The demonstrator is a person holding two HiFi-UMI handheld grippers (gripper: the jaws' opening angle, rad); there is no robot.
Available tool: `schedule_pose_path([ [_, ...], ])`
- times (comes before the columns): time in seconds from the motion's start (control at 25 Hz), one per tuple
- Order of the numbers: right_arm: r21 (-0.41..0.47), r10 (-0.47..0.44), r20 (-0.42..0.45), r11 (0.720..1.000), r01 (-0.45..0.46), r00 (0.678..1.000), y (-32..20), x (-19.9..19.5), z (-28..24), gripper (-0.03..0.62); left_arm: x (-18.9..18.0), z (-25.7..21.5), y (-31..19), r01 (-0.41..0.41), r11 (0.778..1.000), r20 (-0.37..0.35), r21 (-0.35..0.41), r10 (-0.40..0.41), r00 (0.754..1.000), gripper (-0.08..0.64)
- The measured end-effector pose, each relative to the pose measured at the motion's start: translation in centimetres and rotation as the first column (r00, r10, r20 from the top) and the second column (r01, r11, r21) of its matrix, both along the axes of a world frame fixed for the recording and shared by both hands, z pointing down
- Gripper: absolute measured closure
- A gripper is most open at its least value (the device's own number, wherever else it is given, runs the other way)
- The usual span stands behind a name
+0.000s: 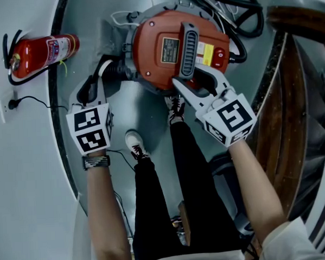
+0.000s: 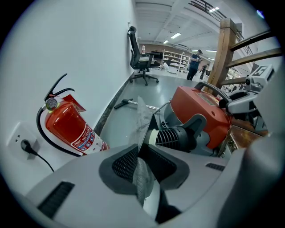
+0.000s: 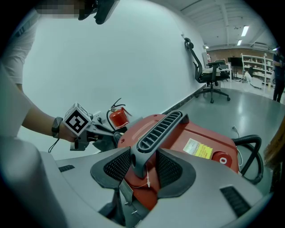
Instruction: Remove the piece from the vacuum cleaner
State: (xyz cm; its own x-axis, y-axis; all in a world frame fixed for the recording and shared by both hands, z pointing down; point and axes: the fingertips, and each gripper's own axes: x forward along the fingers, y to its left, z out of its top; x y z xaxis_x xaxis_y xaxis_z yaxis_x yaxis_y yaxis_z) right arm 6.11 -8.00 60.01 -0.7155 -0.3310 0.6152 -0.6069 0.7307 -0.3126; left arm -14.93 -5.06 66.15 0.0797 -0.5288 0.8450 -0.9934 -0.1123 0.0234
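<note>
— Where is the piece sitting?
— A thin grey piece is standing edge-on just beside the ribbed black hose cuff. That is at the side of the red vacuum cleaner, which is resting on the grey floor. I can't tell whether the piece is joined to the machine.
— What is holding it?
— The left gripper is pinching it, its fingers standing narrow with only that piece between the pads.
— And the other one?
— The right gripper is clamping the vacuum cleaner's grey slotted handle, its fingers spread to the handle's width.
— What is lying around it?
— The person's legs in black trousers are standing just behind the machine. A red fire extinguisher is leaning against the white wall on the left.
</note>
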Motion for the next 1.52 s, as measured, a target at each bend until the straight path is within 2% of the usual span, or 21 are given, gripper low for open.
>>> schedule_pose_path([
  [0.32, 0.001, 0.002, 0.0, 1.0, -0.002, 1.0, 0.0, 0.0, 0.0, 0.4, -0.1, 0.1, 0.0, -0.025, 1.0, -0.018, -0.011, 0.025, 1.0, 0.497],
  [1.0, -0.004, 0.001, 0.003, 1.0, -0.001, 1.0, 0.0, 0.0, 0.1, 0.4, -0.4, 0.3, -0.1, -0.001, 0.999, -0.017, -0.048, 0.0, 1.0, 0.497],
  [1.24, -0.001, 0.002, 0.002, 1.0, -0.002, 1.0, 0.0, 0.0, 0.0, 0.4, -0.5, 0.4, -0.1, -0.017, 0.999, 0.011, -0.043, 0.018, 1.0, 0.497],
  [1.4, -0.006, 0.001, 0.004, 1.0, -0.001, 1.0, 0.0, 0.0, 0.0, 0.4, -0.9, 0.5, -0.2, 0.0, 0.999, 0.039, -0.052, 0.002, 0.999, 0.498],
  [1.52, -0.003, 0.002, 0.004, 1.0, -0.002, 1.0, 0.0, 0.0, 0.0, 0.4, -1.9, 0.6, -0.2, 0.027, 0.998, 0.046, -0.053, -0.025, 0.999, 0.525],
])
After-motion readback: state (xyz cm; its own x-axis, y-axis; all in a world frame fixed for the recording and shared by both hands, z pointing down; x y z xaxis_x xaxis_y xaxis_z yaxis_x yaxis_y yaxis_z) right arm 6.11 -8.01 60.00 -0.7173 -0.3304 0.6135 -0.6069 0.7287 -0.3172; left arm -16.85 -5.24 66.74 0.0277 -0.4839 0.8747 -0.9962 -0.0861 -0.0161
